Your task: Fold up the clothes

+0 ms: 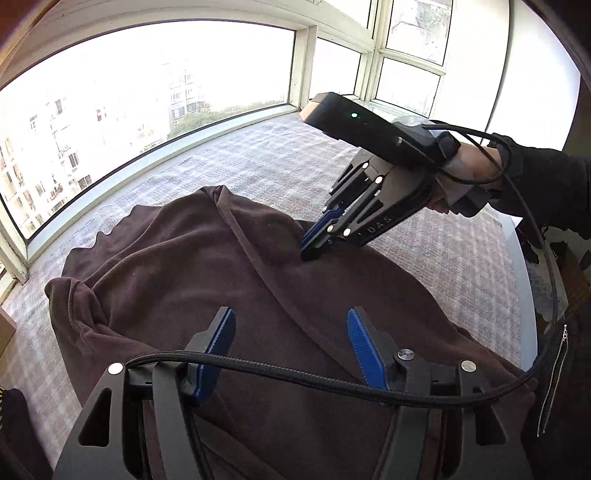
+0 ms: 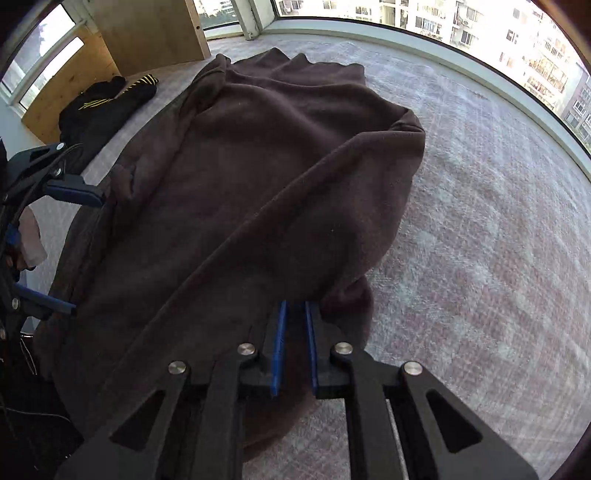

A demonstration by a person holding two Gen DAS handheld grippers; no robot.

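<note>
Right tongs (image 2: 295,308), lettered "DAS", point steeply down, pinching the brown garment (image 2: 258,177); left tongs (image 1: 291,328) hover open.

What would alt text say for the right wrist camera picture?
The right gripper is shut on an edge of a dark brown fleece garment spread over a pale checked cover. The open left gripper is at the garment's left edge, with a black and yellow garment behind.

Plywood box (image 2: 147,29), pale checked bedcover (image 2: 480,221), windows (image 1: 147,110).
</note>
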